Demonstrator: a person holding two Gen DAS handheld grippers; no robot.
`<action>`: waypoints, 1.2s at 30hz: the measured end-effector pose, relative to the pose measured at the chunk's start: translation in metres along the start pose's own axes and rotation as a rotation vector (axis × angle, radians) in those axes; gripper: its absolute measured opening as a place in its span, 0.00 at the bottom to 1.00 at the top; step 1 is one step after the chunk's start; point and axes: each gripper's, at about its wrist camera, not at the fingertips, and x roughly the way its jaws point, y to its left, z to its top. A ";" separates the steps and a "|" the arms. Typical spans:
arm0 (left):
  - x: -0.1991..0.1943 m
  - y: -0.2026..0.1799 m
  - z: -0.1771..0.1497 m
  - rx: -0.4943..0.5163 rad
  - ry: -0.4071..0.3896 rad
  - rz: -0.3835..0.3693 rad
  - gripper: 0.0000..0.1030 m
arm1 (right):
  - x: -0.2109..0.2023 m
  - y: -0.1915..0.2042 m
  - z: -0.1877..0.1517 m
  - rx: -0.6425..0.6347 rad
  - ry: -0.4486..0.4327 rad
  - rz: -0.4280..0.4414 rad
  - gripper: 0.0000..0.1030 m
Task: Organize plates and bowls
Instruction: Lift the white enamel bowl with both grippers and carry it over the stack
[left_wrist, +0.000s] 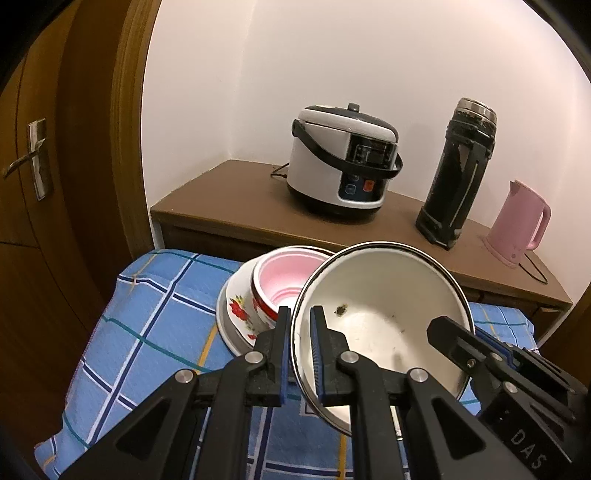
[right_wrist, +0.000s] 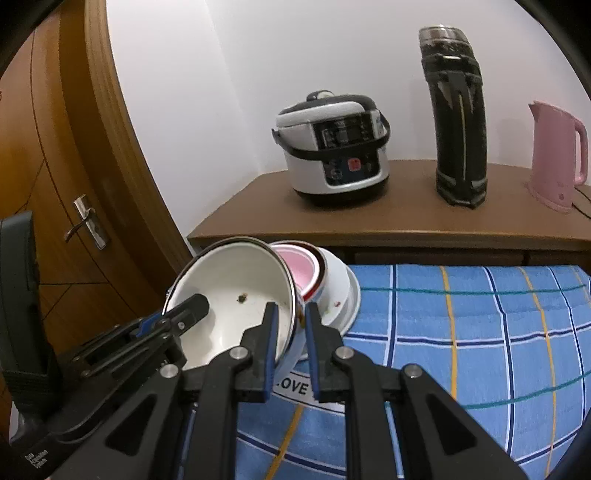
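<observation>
The left gripper (left_wrist: 298, 312) was clamped on the rim of the white bowl (left_wrist: 384, 317), one finger inside and one outside the wall. The right gripper (right_wrist: 290, 310) was clamped on the opposite rim of the same bowl (right_wrist: 240, 295) in the same way. In the left wrist view the right gripper entered from 4 o'clock; in the right wrist view the left gripper entered from 9 o'clock.

The bowl was tilted, with its opening facing the cameras, and was carried between the two grippers above the blue checked cloth (left_wrist: 147, 332). A dark speck sat on its inner surface.

Just behind the bowl, at 11 o'clock in the left wrist view, a pink bowl (left_wrist: 284, 280) with a red rim sat nested in a floral bowl (left_wrist: 240, 306), both resting on the cloth. Whether the white bowl touched them could not be determined.

On the brown cabinet (left_wrist: 229, 206) at 12 o'clock stood a rice cooker (left_wrist: 343, 166), a black flask (left_wrist: 458, 173) and a pink kettle (left_wrist: 517, 225), left to right. A wooden door (left_wrist: 66, 166) was at 9 o'clock.
</observation>
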 end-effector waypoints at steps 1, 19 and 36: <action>0.001 0.001 0.001 -0.002 -0.001 0.000 0.11 | 0.000 0.001 0.001 -0.002 -0.001 0.001 0.14; 0.028 0.009 0.029 -0.023 -0.006 -0.015 0.11 | 0.027 0.003 0.023 -0.005 0.002 -0.007 0.14; 0.072 0.012 0.047 -0.028 0.043 0.006 0.11 | 0.070 -0.008 0.041 0.015 0.025 -0.031 0.14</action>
